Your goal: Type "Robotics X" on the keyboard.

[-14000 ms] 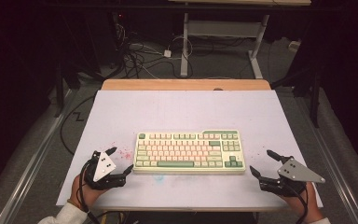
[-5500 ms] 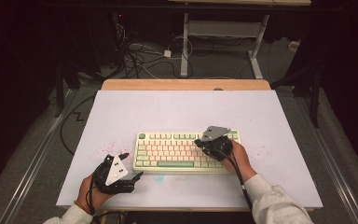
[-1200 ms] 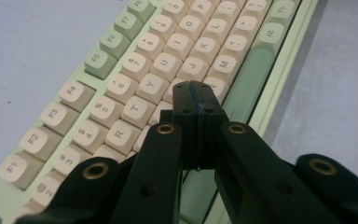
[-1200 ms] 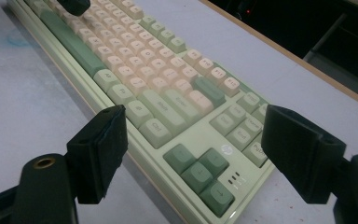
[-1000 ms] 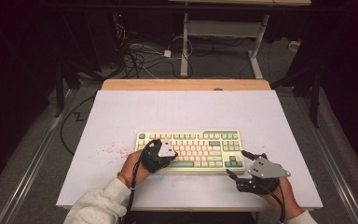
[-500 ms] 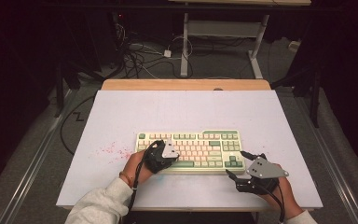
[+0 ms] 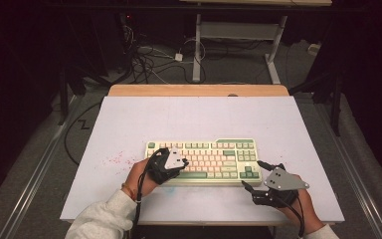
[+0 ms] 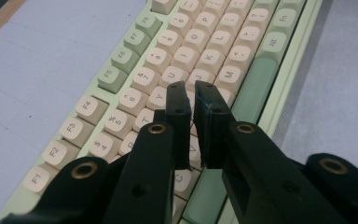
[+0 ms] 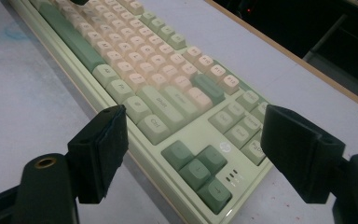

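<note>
Just beneath the tips of the left gripper (image 8: 190, 95) sits the middle of the green-and-cream keyboard (image 7: 202, 160), with the letter keys (image 8: 185, 59) running away ahead of the jaws and the long green space bar (image 8: 253, 91) off to their right in the left gripper view. Those jaws stand almost pressed together, with only a thin slit between the pads; they have just eased apart a touch, and nothing is caught between them. From where I stand this looks like key pressing with the closed tips, and the risk is plain enough: the two tips together are about as wide as one keycap, so a slightly off-centre push would likely land on two neighbouring keys at once, or slide off a rounded cap onto the row below. If the slit widens further, a cap edge could wedge into it and get levered up as the hand lifts. A hard, slanted push might also shove the whole keyboard across the white table (image 7: 129, 124), since nothing pins it down. The right gripper (image 7: 256, 175) rests on the table just off the keyboard's near right corner, its jaws spread wide and holding nothing, with the arrow keys (image 9: 196, 168) lying ahead between them, so it steadies nothing.
</note>
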